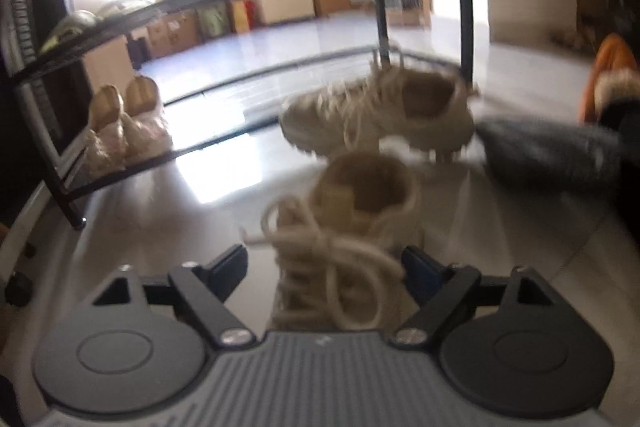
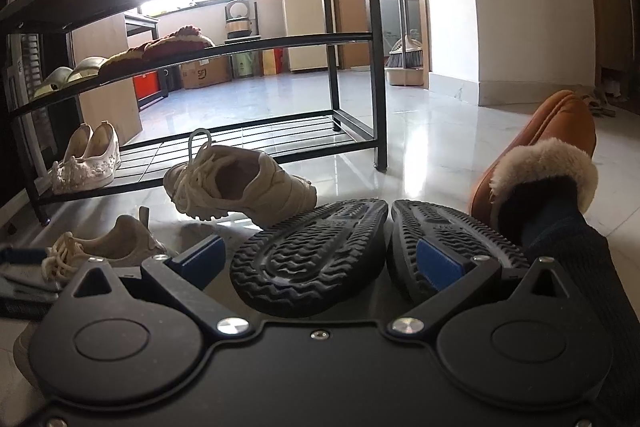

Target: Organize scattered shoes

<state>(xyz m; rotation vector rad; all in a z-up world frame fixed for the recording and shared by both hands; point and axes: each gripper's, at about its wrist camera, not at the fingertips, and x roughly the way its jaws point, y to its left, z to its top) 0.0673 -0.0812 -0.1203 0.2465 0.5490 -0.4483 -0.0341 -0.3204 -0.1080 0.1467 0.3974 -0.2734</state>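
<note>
A glossy tiled floor (image 2: 432,147) and a black shoe rack (image 2: 360,27) are seen. The left tongs (image 1: 324,267) are spread wide around a cream sneaker (image 1: 352,227) (blurred); the right tongs (image 2: 320,259), also wide, frame black soles (image 2: 312,255).

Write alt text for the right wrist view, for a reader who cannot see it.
The open right gripper faces a pair of black shoes lying soles-up on the tiled floor. To the left, two cream lace-up sneakers lie scattered before a black shoe rack, whose bottom shelf holds white embroidered slippers. A fur-trimmed orange slipper sits at right.
</note>
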